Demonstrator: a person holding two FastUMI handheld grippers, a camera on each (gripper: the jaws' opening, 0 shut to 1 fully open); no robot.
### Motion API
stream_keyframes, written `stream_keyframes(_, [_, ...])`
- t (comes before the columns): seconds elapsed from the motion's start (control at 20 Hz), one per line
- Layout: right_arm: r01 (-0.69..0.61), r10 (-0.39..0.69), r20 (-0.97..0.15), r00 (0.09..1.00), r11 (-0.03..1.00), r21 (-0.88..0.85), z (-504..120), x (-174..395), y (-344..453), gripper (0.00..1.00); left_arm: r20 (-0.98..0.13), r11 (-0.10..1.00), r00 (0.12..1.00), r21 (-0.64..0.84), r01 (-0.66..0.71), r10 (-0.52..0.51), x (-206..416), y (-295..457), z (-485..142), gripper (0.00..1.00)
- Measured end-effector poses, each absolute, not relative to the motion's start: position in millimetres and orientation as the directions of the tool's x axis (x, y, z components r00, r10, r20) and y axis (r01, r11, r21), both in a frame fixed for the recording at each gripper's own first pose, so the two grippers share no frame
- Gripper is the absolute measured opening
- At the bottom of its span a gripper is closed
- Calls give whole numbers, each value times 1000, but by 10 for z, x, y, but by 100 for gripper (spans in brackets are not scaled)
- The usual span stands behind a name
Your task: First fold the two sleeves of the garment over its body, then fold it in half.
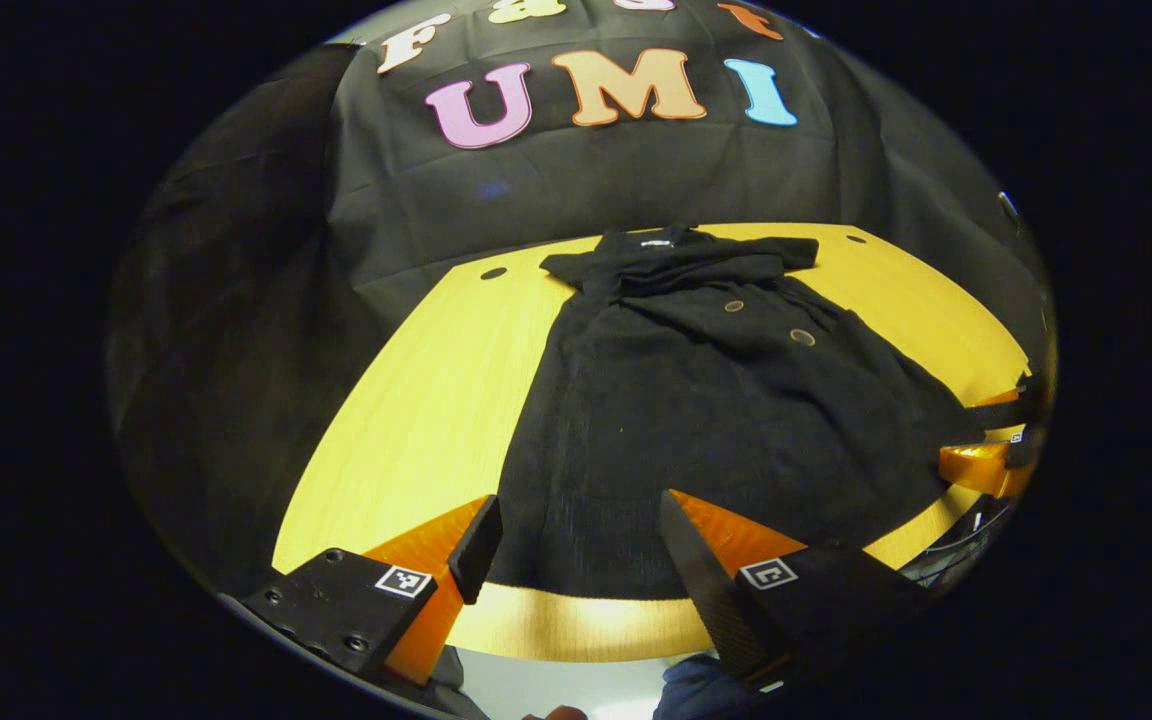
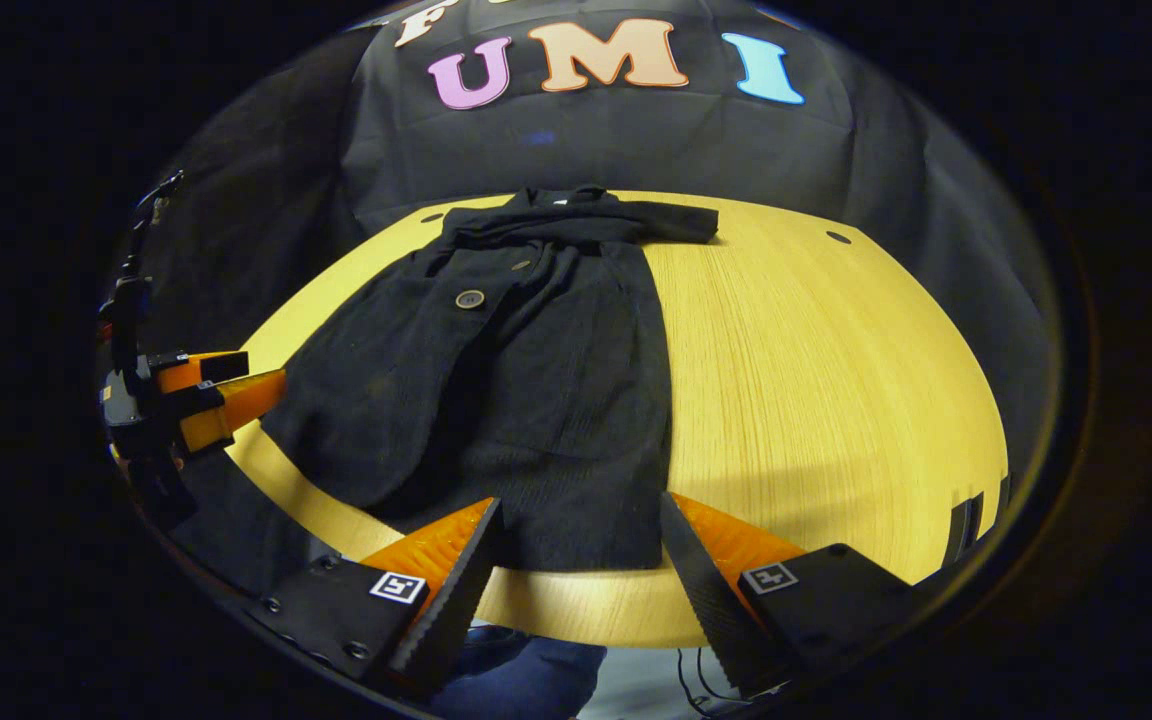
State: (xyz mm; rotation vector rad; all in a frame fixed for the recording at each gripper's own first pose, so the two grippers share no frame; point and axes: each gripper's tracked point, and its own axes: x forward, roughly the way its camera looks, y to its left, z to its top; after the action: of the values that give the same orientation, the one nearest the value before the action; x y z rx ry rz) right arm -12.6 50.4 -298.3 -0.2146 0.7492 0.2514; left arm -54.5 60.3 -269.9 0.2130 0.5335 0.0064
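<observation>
Coat (image 1: 696,420) lies flat on the worktop (image 1: 416,400), sleeves already crossed up by the collar. My left claw (image 1: 576,560) and right claw (image 2: 576,560) both gape wide, empty, at the hem. Looks soft, floppy knit, so I'd pinch the hem corners.

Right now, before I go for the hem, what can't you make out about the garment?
- Sleeves: black on black, their edges blur into the garment in both views.
- Near hem corners: hidden behind the left tool and right tool fingers.
- Collar label: too small.
</observation>
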Motion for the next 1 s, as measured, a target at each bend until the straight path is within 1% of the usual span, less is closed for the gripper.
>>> stream_keyframes(0.05, [-298,137,-696,704,948,-115,-3013,-118,505,98,-513,979,856,199,49,61,-561,632,-2746,96])
stream_keyframes(0.1, [-298,134,-697,705,947,-120,-3019,-106,522,94,-516,980,854,191,49,58,-570,658,-2787,96])
stream_keyframes(0.15, [-294,133,-692,709,948,-120,-3004,-94,529,99,-524,982,850,182,54,51,-566,671,-2826,96])
stream_keyframes(0.2, [-289,131,-693,709,950,-117,-3009,-84,533,99,-533,982,844,179,56,49,-575,691,-2884,96])
stream_keyframes(0.45, [-268,123,-684,719,957,-110,-3028,-81,539,99,-547,986,837,153,67,29,-577,724,-2978,96])
stream_keyframes(0.55, [-263,123,-676,726,959,-108,-3031,-76,543,99,-543,988,839,133,76,8,-590,699,-2975,96])
stream_keyframes(0.6, [-261,123,-673,729,959,-107,-3032,-68,541,99,-539,989,842,125,77,3,-580,703,-2985,93])
stream_keyframes(0.8, [-259,131,-656,744,961,-102,-3050,-61,544,99,-556,997,831,58,49,-9,-597,695,-3011,92])
stream_keyframes(0.95, [-248,133,-633,763,964,-97,-3070,-67,545,99,-548,996,836,73,46,2,-600,678,-3007,92])
stream_keyframes(1.0, [-244,132,-627,768,965,-96,-3068,-76,538,94,-545,996,838,73,45,2,-607,671,-3003,90])
